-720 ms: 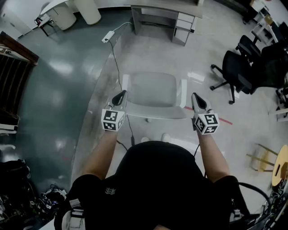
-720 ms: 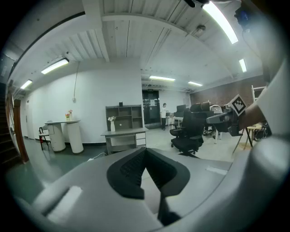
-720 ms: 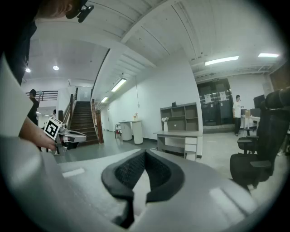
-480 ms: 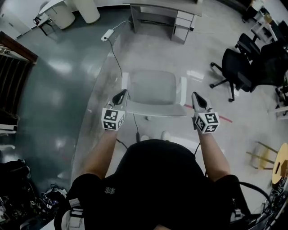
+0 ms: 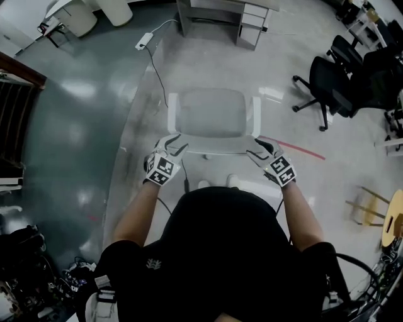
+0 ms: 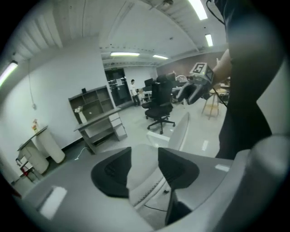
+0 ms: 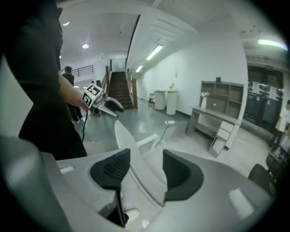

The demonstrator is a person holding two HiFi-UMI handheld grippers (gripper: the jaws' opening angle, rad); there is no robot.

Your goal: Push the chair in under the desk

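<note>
The chair (image 5: 214, 113) is pale grey-white all over. It has a broad padded seat with rounded corners and a slim white armrest (image 5: 171, 113) along each side. From above, its thin backrest (image 5: 214, 151) shows only as a narrow edge. In the gripper views that edge has a stitched seam running along the rim, and the backrest curves gently.

The chair stands on the light floor (image 5: 208, 69) with its seat toward the desk (image 5: 208, 14). It is well apart from the desk, with open floor between them. The desk is grey, with a drawer stack (image 5: 252, 28) at its right end.

The person stands just behind the backrest, white shoe tips (image 5: 204, 183) near it. The left tongs (image 5: 170, 144) are closed on the backrest's left top corner, and the pale material fills the space between the dark pads (image 6: 113, 174). The right tongs (image 5: 261, 148) are set wider, clamped over the right top corner. There the seamed rim crosses the gap at a slant and meets both pads (image 7: 111, 172).

A cable (image 5: 157, 82) runs from a power strip (image 5: 141, 44) past the chair's left side. Black chairs (image 5: 327, 88) stand well off to the right, beyond a red floor line (image 5: 302, 151).
</note>
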